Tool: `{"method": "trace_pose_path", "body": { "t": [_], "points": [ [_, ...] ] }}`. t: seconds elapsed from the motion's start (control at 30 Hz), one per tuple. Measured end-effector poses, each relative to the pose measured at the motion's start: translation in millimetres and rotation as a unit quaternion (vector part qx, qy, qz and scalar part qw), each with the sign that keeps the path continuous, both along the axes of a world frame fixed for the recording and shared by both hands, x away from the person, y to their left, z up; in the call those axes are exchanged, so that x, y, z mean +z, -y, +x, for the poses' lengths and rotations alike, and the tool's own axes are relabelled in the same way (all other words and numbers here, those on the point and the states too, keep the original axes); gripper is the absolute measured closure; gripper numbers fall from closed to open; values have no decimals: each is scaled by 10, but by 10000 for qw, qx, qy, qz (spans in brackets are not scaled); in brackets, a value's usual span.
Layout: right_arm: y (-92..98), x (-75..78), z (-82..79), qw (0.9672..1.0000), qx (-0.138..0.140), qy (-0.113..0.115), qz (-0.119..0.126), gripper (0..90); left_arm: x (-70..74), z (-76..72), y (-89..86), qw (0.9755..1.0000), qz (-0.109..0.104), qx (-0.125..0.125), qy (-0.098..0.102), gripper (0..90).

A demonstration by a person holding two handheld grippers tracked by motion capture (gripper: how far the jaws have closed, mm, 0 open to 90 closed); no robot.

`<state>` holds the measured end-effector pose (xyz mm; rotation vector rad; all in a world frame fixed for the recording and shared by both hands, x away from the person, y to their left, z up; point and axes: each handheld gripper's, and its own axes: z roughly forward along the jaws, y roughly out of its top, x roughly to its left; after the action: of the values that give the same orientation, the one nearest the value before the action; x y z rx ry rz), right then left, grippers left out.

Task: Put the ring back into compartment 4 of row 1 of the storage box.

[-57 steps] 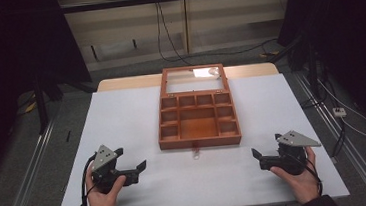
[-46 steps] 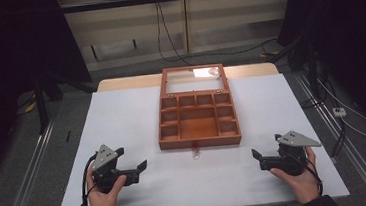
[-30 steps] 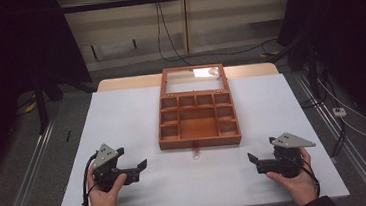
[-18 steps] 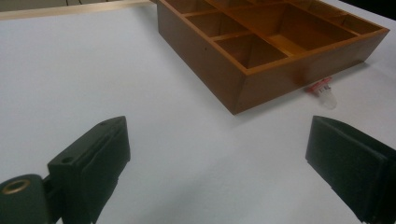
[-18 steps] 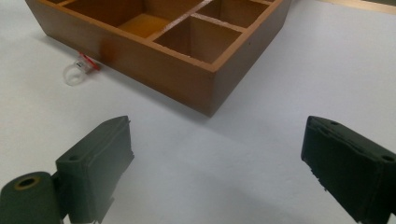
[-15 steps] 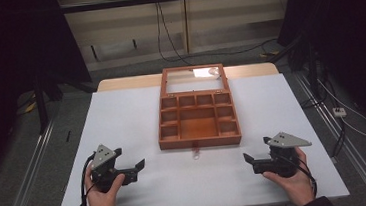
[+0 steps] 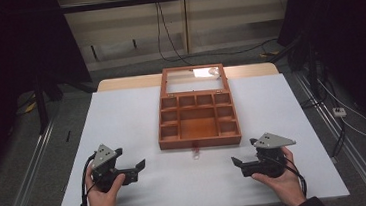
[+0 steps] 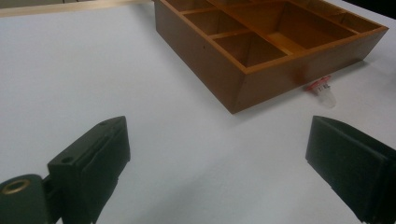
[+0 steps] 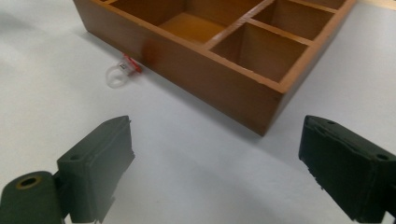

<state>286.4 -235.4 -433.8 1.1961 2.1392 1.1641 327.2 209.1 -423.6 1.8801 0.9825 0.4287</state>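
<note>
Nothing grasped yet: the small clear capsule with a red tag (image 7: 195,153) lies on the white worktop (image 7: 122,118), at six o'clock of the brown wooden compartment tray (image 7: 197,114); left tongs (image 7: 135,167) and right tongs (image 7: 238,164) both spread, empty

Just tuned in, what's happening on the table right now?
A person holds a gripper in each hand over the white table. The left gripper and right gripper both have open, empty jaws. A wooden compartment tray sits ahead, its visible compartments empty, with a small clear-and-red piece lying untouched before its front wall.
</note>
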Motion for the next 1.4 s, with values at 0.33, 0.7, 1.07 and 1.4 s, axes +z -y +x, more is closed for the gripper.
{"method": "trace_pose_path", "body": {
  "t": [0.33, 0.7, 1.07, 1.4],
  "points": [
    [-215, 7, 41, 9992, 396, -20, -59, 136, 0, -1, 0, 10000, 15, -34, -11, 63],
    [-408, 45, 75, 9973, 727, 8, -118, 169, 2, -4, 9, 10000, -17, -94, 13, 61],
    [-628, 31, 161, 9953, 944, -43, -188, 177, 3, -4, 8, 10000, -15, -93, 21, 60],
    [-765, -3, 245, 9941, 1049, -133, -246, 200, 6, -3, 8, 9999, 5, -134, 40, 60]
  ]
}}
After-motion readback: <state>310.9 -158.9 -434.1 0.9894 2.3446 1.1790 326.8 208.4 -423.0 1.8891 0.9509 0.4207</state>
